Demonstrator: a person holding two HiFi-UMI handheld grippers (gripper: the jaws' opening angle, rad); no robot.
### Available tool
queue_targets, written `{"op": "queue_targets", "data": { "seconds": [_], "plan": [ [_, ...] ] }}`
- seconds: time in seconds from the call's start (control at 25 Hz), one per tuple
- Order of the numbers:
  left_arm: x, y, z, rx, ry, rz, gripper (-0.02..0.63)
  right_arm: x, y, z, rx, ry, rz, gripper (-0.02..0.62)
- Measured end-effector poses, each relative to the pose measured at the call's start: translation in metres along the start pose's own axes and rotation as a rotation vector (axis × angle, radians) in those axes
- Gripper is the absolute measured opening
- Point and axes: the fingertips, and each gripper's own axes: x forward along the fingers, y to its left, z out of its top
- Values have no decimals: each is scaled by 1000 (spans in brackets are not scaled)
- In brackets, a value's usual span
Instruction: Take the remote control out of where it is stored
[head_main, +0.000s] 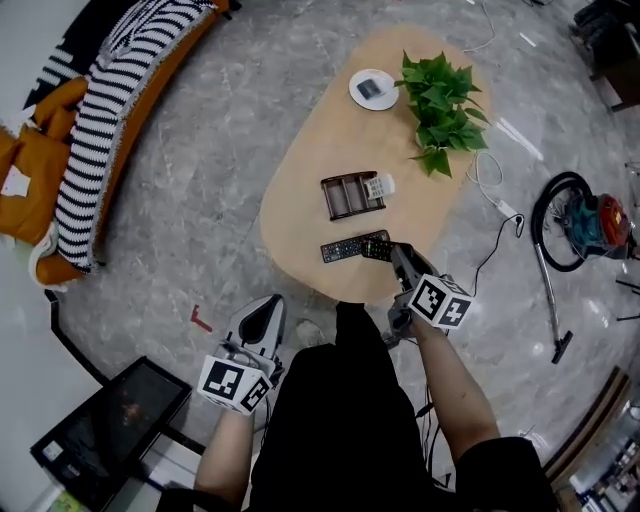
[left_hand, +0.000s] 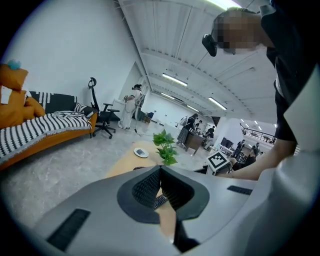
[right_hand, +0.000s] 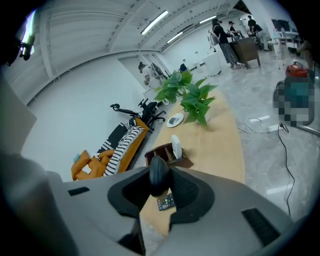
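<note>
Nearest the person, off the worktop's near end and over the grey floor (head_main: 200, 250), the left tool (left_hand: 160, 170) points toward the worktop. Its jaws are together at the tips with nothing between them.

Farther forward, the right tool (right_hand: 161, 176) reaches over the near edge of the pale wooden worktop (head_main: 300, 190). Its jaws are clamped on one end of a black remote control (head_main: 377, 250). The remote is out of the organizer, right at the worktop's near end. Just beside it, a second black remote (head_main: 345, 247) lies flat on the wood with its buttons up.

Past these, near the middle of the worktop, sits a brown organizer (head_main: 345, 197) with open compartments. A white remote (head_main: 378, 186) stands upright at its right end as the head view shows it.

At the far end are a white plate (head_main: 356, 95) carrying a small dark thing (head_main: 372, 88) and, just right of it, a leafy green plant (head_main: 440, 100).

Off the worktop, a vacuum cleaner (head_main: 595, 225) with its hose lies on the floor to the right. A striped blanket (head_main: 95, 140) and orange cushions (head_main: 40, 160) rest on a sofa to the left. A dark flat screen (head_main: 110, 425) lies by the person's left side.
</note>
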Motion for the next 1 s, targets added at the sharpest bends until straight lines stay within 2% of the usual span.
{"op": "queue_targets", "data": {
  "seconds": [0.16,0.28,0.6,0.76,0.88,1.0],
  "plan": [
    [5,-7,-14,4,28,-27,8,-2,-25,-33,75,47,-42,103],
    [5,-4,-27,-6,47,-20,8,5,-32,-60,124,91,-39,103],
    [-1,9,-56,-37,86,15,8,41,-63,-106,128,202,-87,103],
    [-1,12,-68,-43,111,21,8,57,-73,-116,211,216,-66,103],
    [-1,13,-76,-56,123,30,8,63,-85,-118,278,195,-82,104],
    [2,13,-81,-65,134,31,8,69,-102,-120,422,166,-109,104]
  ]
}}
